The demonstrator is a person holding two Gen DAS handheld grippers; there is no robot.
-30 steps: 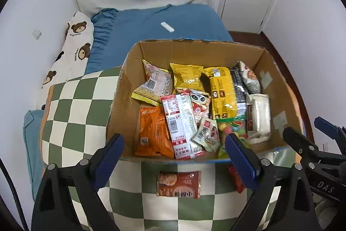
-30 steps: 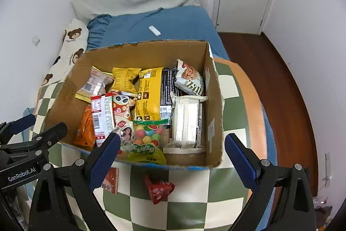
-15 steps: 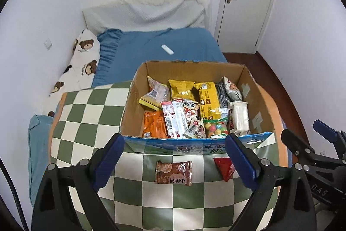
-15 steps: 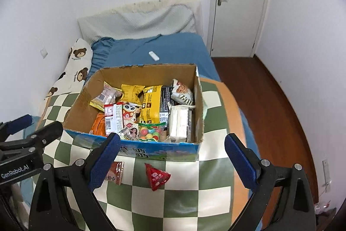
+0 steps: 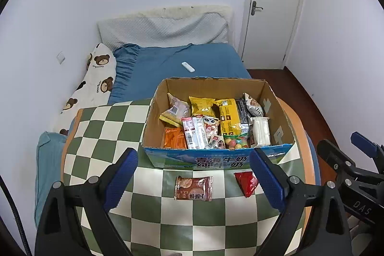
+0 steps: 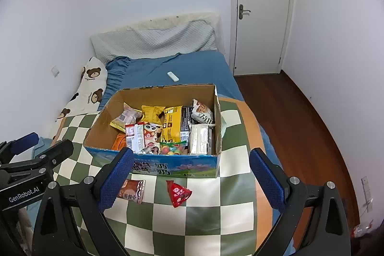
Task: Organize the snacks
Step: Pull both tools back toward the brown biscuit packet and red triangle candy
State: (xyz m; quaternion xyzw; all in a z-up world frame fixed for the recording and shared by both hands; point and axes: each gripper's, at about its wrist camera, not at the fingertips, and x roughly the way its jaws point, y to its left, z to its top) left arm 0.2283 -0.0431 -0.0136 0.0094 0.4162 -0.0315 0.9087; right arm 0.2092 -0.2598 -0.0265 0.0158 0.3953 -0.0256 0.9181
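An open cardboard box (image 5: 276, 109) (image 6: 217, 116) full of several snack packets stands on a green and white checked cloth (image 5: 100, 136) (image 6: 237, 179). A brown snack packet (image 5: 193, 188) (image 6: 132, 191) and a red snack packet (image 5: 246, 180) (image 6: 178, 193) lie on the cloth in front of the box. My left gripper (image 5: 194, 179) is open and empty, above and short of the brown packet. My right gripper (image 6: 190, 180) is open and empty, above the red packet.
Behind the box is a bed with a blue sheet (image 5: 168, 66) and a white remote (image 5: 188, 67) (image 6: 172, 76). A bear-print pillow (image 5: 93, 85) lies at the left. A white door (image 6: 261, 11) and wooden floor (image 6: 295, 116) are at the right.
Both grippers have pulled up and back from the box, so the box looks smaller and the two loose packets and more of the room show. Both stay open.
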